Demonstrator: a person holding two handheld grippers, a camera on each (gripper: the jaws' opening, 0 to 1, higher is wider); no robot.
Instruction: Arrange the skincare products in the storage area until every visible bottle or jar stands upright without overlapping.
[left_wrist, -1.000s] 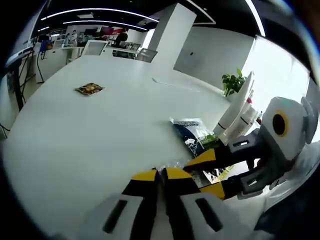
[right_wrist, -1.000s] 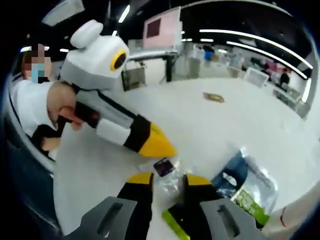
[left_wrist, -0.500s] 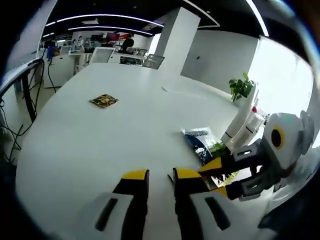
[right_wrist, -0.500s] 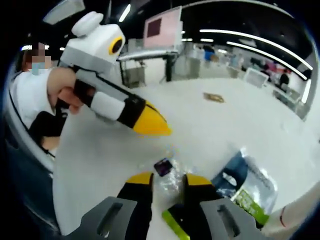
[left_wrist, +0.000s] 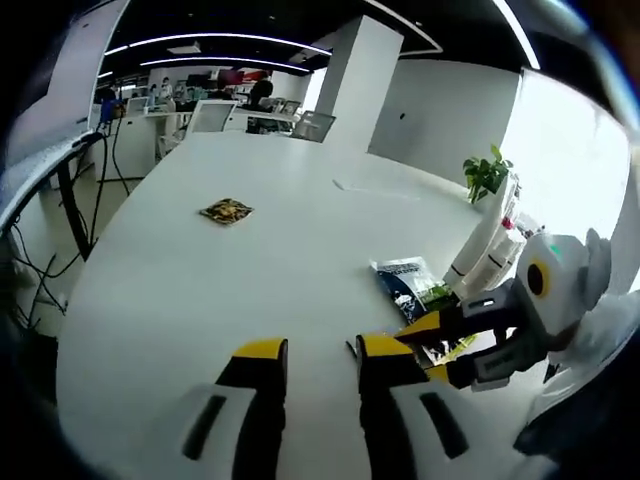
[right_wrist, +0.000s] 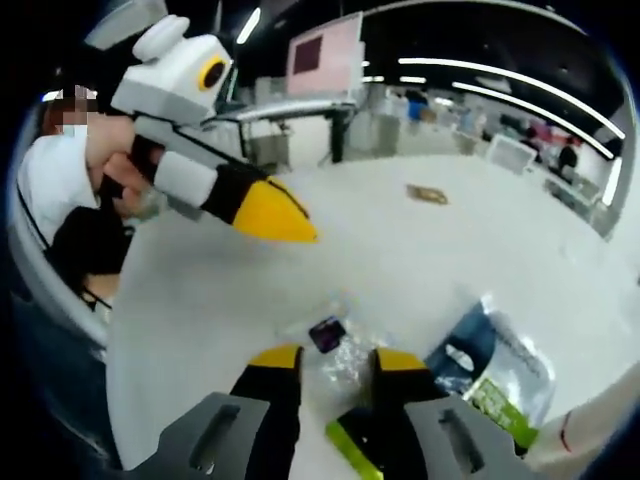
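White table (left_wrist: 200, 290) lies bare left of left gripper (left_wrist: 323, 350).

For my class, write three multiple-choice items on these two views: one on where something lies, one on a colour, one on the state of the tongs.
1. Where does the small gold-patterned packet lie?
A. alone out on the white table
B. between the left tongs' jaws
C. on the blue pouch

2. What colour are the tips of the left tongs?
A. red
B. yellow
C. green

3. What lies in the gap of the right tongs?
A. a jar
B. nothing
C. a crinkled clear plastic wrapper

Answers: 1 A, it sits by itself far from the other items. 2 B, both tips are yellow above black. 3 C, the wrapper shows between the parted jaws.
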